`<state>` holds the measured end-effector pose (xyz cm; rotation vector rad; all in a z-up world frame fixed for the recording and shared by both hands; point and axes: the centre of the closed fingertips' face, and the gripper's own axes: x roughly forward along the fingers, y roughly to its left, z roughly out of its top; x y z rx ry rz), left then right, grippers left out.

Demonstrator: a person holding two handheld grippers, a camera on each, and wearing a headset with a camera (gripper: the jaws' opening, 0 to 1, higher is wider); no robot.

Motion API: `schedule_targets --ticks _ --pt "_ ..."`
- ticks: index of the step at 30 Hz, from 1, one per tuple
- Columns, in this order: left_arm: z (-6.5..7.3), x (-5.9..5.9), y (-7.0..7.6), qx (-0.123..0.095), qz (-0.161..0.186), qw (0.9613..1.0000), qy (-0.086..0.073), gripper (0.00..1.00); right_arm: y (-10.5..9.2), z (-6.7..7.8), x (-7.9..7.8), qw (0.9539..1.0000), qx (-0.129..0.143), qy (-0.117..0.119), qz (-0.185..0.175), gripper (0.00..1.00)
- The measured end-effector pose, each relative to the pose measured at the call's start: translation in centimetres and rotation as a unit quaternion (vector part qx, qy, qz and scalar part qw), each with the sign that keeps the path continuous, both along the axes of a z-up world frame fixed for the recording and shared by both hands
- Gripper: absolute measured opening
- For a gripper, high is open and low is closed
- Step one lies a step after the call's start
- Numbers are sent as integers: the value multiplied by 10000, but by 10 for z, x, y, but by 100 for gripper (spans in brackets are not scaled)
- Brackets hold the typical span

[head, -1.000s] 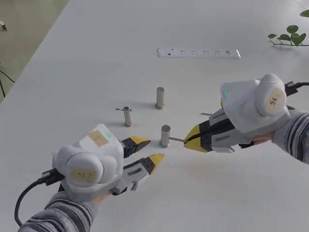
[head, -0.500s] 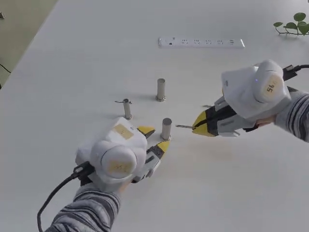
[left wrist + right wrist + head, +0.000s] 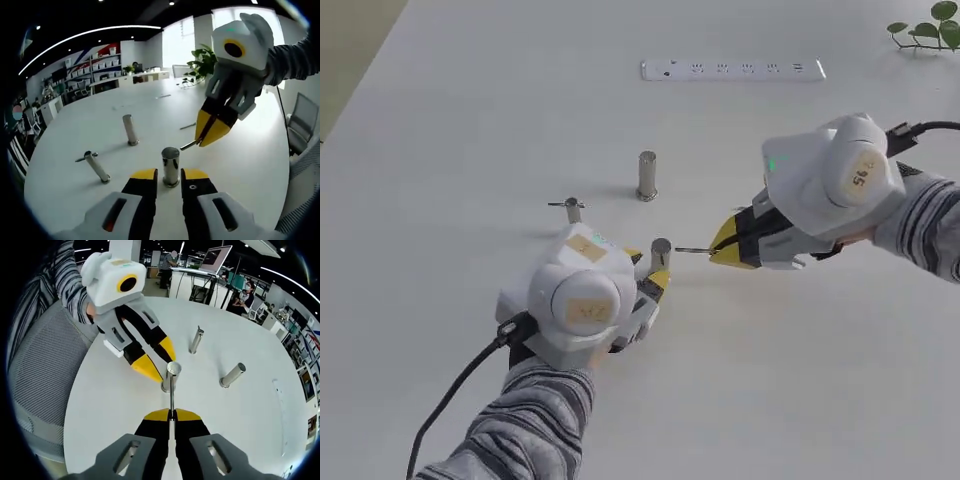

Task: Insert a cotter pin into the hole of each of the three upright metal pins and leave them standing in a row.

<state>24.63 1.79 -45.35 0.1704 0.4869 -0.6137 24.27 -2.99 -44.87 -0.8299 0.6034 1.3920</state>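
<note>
Misalignment is the risk: the right gripper (image 3: 171,415), clamped on the cotter pin (image 3: 171,392), aims it at the nearest metal pin (image 3: 170,166), which stands unclamped between the left gripper's (image 3: 169,175) open jaws, so an off-hole push could topple it.

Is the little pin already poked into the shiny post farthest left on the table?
In. The cotter pin sticks out sideways through the top of that upright metal pin.

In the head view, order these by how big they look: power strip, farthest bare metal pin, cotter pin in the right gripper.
1. power strip, clearly largest.
2. farthest metal pin.
3. cotter pin, a thin sliver, partly hidden in the fingers of the right gripper.
</note>
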Motion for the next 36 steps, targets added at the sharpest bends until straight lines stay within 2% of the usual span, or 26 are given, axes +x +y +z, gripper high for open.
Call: schedule_targets --ticks 8,13,17,27,36 --pt "-12 2 -8 -86 88 9996 248 14 0 -1 0 10000 -24 12 20 0" --pt "-15 4 -7 -178 194 9991 334 13 1 -3 3 10000 -25 22 56 0" --pt "-15 5 -7 -207 221 9990 339 12 4 -4 5 10000 -22 19 72 0" --pt "-17 4 -7 -204 234 9988 381 10 11 2 1 9995 -74 -65 297 0" --pt "-18 3 -7 -205 231 9986 418 10 17 5 -4 9998 2 83 177 0"
